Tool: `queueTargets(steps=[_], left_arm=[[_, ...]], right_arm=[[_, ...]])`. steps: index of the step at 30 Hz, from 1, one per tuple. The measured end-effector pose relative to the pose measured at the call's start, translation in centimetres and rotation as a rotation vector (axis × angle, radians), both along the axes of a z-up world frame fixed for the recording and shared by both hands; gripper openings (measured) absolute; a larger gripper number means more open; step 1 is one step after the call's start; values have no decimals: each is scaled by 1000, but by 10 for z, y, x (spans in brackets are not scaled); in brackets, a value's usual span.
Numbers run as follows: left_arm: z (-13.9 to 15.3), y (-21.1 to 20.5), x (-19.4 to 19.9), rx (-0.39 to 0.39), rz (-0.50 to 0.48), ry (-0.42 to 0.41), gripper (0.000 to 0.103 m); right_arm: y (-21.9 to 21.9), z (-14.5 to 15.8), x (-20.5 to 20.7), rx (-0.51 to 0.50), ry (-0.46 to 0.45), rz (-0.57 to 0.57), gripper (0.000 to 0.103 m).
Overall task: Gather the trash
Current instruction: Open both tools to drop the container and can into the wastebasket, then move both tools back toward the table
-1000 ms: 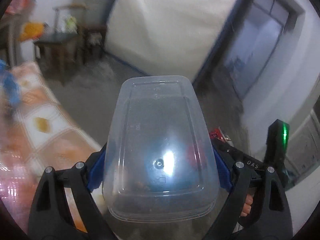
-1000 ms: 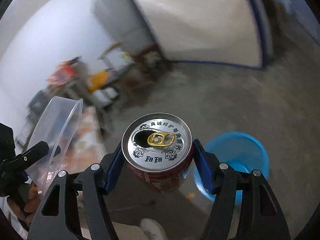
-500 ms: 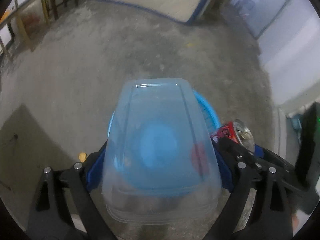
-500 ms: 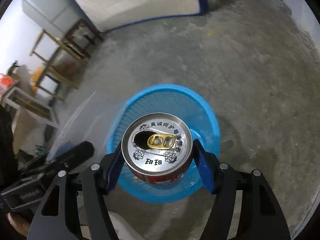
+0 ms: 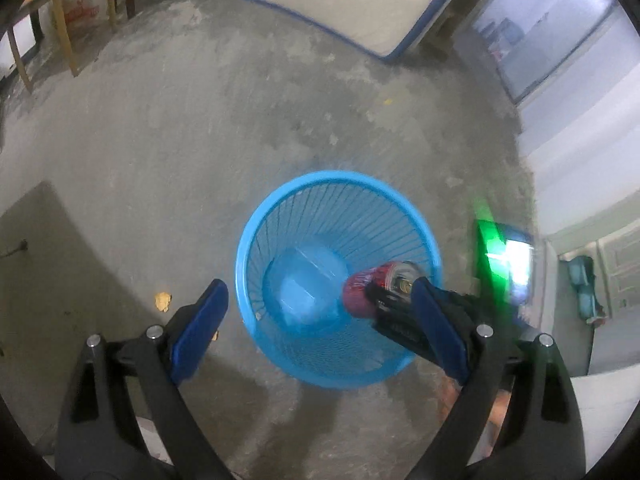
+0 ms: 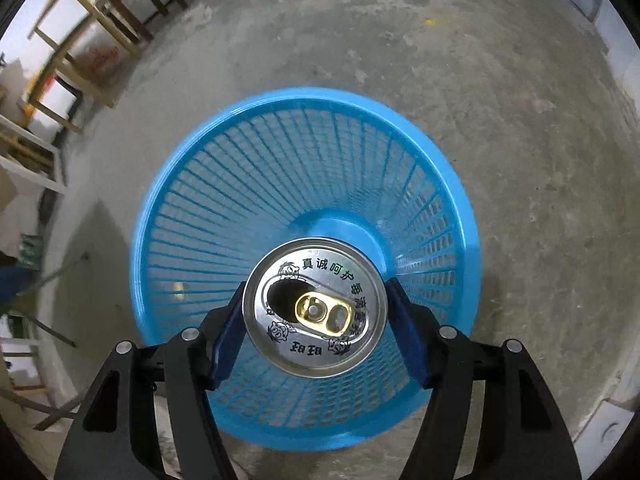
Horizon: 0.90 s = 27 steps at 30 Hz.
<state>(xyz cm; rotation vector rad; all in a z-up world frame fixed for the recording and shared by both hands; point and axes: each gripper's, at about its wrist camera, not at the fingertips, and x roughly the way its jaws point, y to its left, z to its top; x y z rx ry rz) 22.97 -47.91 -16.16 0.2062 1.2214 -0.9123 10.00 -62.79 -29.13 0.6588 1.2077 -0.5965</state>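
On the concrete floor (image 5: 200, 128), left wrist view: one blue mesh basket (image 5: 404, 216), round, upright, open mouth facing the camera; contents, one clear plastic container (image 5: 304, 284) lying on the basket bottom. Left gripper (image 5: 320, 316): jaws spread wide, nothing between them, blue pads to either side of the basket's near rim. Right gripper (image 5: 394, 294), entering from the right: jaws pinching one red drink can (image 5: 360, 286), held over the right half of the basket mouth, apart from the container below. One small orange scrap (image 5: 163, 301) on the floor just left of the basket. Wooden furniture legs (image 5: 64, 36) at the upper left. Right wrist view: same blue mesh basket (image 6: 224, 184) filling the centre; the solid blue bottom disc shows, the rest of the interior hidden behind the can. Red drink can (image 6: 314, 310), top end toward the camera, opened, gold pull tab in place, clamped between the blue pads of the right gripper (image 6: 314, 320), one pad on each side, positioned above the basket's near half.
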Motion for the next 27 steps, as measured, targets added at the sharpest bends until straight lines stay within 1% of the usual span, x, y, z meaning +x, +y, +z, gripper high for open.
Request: queueTargets(steps=[2, 5, 7, 11, 14, 17, 19, 21, 24, 25, 27], left_arm=[[22, 15, -10, -27, -12, -39, 89], [49, 36, -23, -68, -24, -71, 89], [66, 55, -34, -96, -26, -78, 89], [95, 92, -55, -130, -24, -94, 89], [109, 118, -66, -138, -12, -118, 89], [126, 149, -77, -163, 23, -133, 89], [139, 171, -85, -181, 40, -169, 89], [148, 187, -91, -181, 60, -215, 89], [163, 213, -105, -164, 76, -310, 89], [167, 221, -109, -155, 80, -342, 89], [174, 237, -115, -145, 88, -377, 89]], right_arm=[[-1, -5, 4, 9, 16, 2, 65], [-5, -13, 9, 3, 36, 11, 65], [-7, -15, 11, -13, 50, 16, 65], [-8, -8, 11, -34, 28, 20, 70], [-10, 4, 8, -39, -6, 11, 70], [-11, 23, 0, -45, -55, -7, 70], [-8, 40, -9, -51, -97, -17, 70], [-3, 58, -18, -62, -137, -21, 70], [14, 96, -34, -86, -211, -6, 71], [21, 107, -37, -97, -226, 2, 72], [41, 133, -45, -136, -265, 29, 78]])
